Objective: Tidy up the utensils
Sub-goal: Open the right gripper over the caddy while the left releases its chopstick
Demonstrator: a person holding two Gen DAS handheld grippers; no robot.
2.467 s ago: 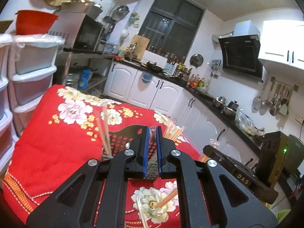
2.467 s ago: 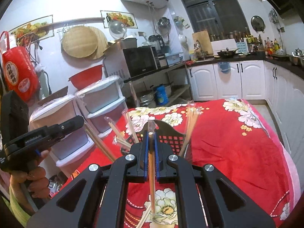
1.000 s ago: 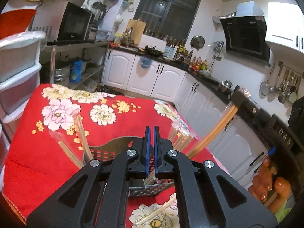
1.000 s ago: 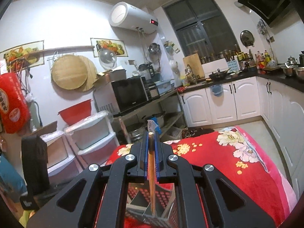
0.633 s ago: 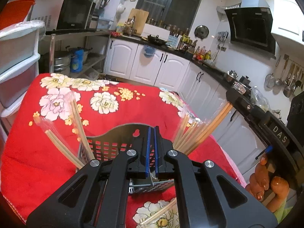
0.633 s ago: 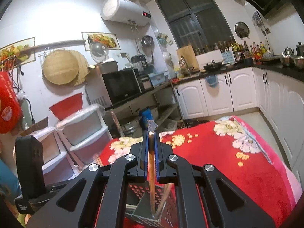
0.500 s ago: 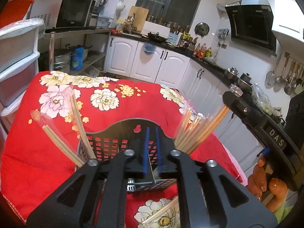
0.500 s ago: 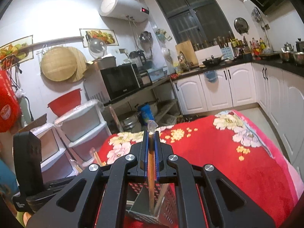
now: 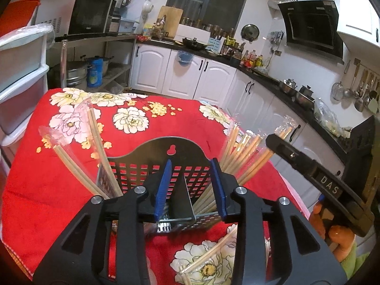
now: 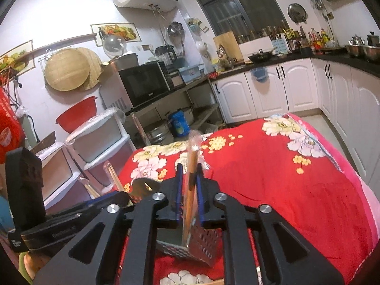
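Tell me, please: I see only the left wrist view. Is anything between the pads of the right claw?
Observer: Yes. The right wrist view shows one wrapped chopstick standing between the pads of the right claw.
Operator: Is it clamped there?
Observer: It seems not. The jaws have just been opening, and a thin gap shows beside the stick.
Operator: Where does its lower end go?
Observer: Down into the black basket, close to the corner nearest that camera.
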